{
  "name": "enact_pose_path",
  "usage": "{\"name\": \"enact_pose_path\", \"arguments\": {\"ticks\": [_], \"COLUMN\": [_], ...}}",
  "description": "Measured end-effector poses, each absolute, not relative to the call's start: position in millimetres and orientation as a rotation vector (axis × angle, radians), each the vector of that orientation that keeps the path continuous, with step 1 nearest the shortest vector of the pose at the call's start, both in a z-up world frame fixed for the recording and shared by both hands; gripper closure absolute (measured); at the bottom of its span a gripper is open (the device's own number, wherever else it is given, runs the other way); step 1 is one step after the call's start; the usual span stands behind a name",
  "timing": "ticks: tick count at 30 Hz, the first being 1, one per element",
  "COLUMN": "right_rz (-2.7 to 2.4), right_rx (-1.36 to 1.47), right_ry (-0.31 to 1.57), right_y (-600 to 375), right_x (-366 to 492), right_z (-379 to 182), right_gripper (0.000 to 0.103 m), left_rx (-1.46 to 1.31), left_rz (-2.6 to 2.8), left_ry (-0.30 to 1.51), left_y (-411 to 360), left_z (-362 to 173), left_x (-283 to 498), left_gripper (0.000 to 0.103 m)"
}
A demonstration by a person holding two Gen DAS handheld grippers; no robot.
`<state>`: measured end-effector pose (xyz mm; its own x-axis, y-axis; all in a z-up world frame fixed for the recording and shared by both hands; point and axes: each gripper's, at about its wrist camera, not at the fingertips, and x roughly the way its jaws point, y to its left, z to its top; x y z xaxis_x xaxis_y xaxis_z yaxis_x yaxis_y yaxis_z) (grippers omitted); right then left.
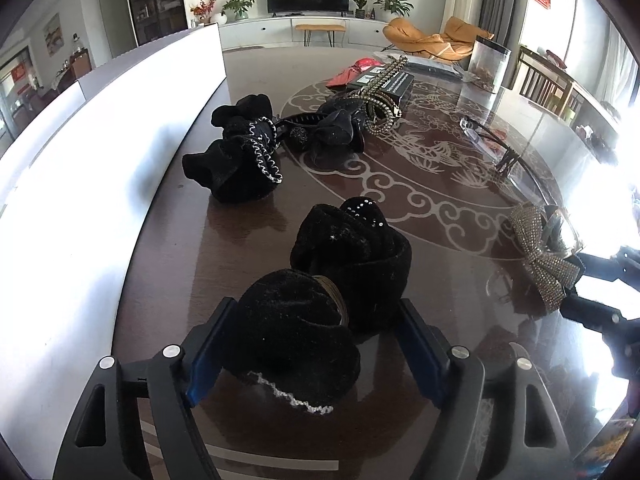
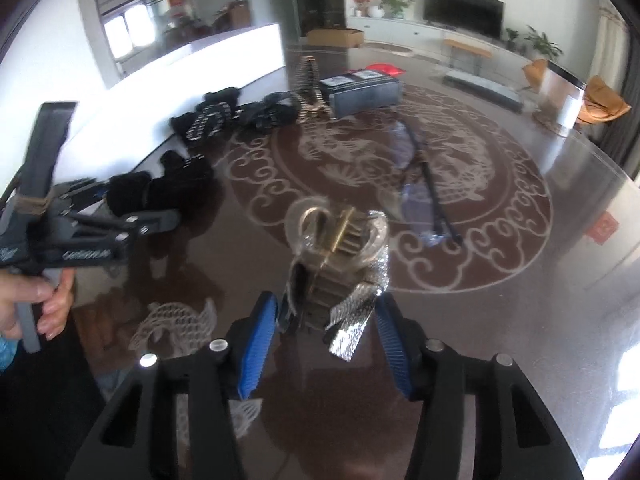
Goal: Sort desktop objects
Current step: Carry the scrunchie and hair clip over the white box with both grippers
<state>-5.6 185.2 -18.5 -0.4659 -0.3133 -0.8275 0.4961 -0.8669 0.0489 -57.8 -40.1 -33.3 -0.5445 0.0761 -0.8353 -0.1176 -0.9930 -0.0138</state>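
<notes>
Left gripper (image 1: 314, 354) jaws wide around black velvet scrunchie (image 1: 320, 300), right gripper (image 2: 326, 344) jaws wide around rhinestone bow clip (image 2: 340, 264)

The table (image 1: 420, 320) is a glossy dark brown with a pale cream ornament of scrolls and dragons in a ring. The nearest hair bow (image 1: 320, 304) is black velvet, dotted with tiny clear stones and edged with a silvery zigzag trim; a second black bow (image 1: 236, 160) carries a silver-white looped chain pattern. The bow clip (image 2: 340, 264) is covered in a glittering silver-gold mesh of small stones, with a clear claw and a brass-coloured spring. The left gripper (image 1: 316, 356) and right gripper (image 2: 324, 344) are black with blue ribbed pads (image 2: 256, 352). A boxy panel (image 1: 100, 140) at the table's edge is plain white
</notes>
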Motion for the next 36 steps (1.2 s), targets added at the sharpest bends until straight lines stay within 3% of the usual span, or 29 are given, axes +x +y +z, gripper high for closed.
{"name": "enact_pose_path", "arguments": {"ticks": [2, 3, 5, 9, 10, 11, 13, 14, 15, 19, 28, 36], "right_rz": [-2.331, -2.345, -2.387, -2.464, -2.477, -2.489, -2.495, -2.49, -2.489, -2.507, -2.486, -2.308], "right_rx": [1.286, 1.304, 1.292, 1.254, 1.25, 1.261, 1.293, 1.291, 1.288, 1.212, 1.126, 0.851], "right_ry": [0.274, 0.248, 0.19, 0.16, 0.171, 0.205, 0.259, 0.251, 0.249, 0.267, 0.177, 0.193], "right_y": [188.4, 191.5, 194.3, 180.0, 174.9, 167.4, 159.6, 160.1, 161.2, 171.1, 168.0, 27.1], "right_x": [-1.5, -2.1, -4.8, -17.4, -21.0, -24.8, -29.5, -28.5, -27.1, -12.4, -15.1, -53.2], "right_z": [-18.5, -18.8, -17.1, -18.7, -20.2, -25.0, -30.7, -30.4, -28.7, -8.2, 28.1, 101.8], "right_gripper": [0.044, 0.032, 0.017, 0.015, 0.015, 0.016, 0.042, 0.049, 0.05, 0.05, 0.05, 0.05], "left_rx": [-1.44, -1.442, -1.44, -1.438, -1.434, -1.421, -1.409, -1.408, -1.402, -1.26, -1.087, -1.069], "left_rz": [2.67, 2.673, 2.677, 2.673, 2.672, 2.678, 2.653, 2.639, 2.63, 2.63, 2.724, 2.975], "left_ry": [0.07, 0.082, 0.092, 0.093, 0.091, 0.087, 0.001, -0.071, -0.131, -0.345, -0.577, -0.644], "left_y": [-40.4, -38.9, -37.7, -38.0, -38.8, -40.2, -49.3, -56.3, -62.1, -85.8, -132.9, -239.4], "left_z": [-32.2, -32.9, -33.8, -34.8, -34.3, -32.3, -28.4, -27.2, -25.4, -2.6, 61.2, 112.3], "left_x": [-57.5, -56.7, -56.2, -57.3, -55.7, -55.5, -54.3, -53.6, -53.2, -37.8, 10.3, 3.9], "left_gripper": [0.026, 0.026, 0.024, 0.024, 0.031, 0.049, 0.062, 0.067, 0.069, 0.071, 0.071, 0.071]}}
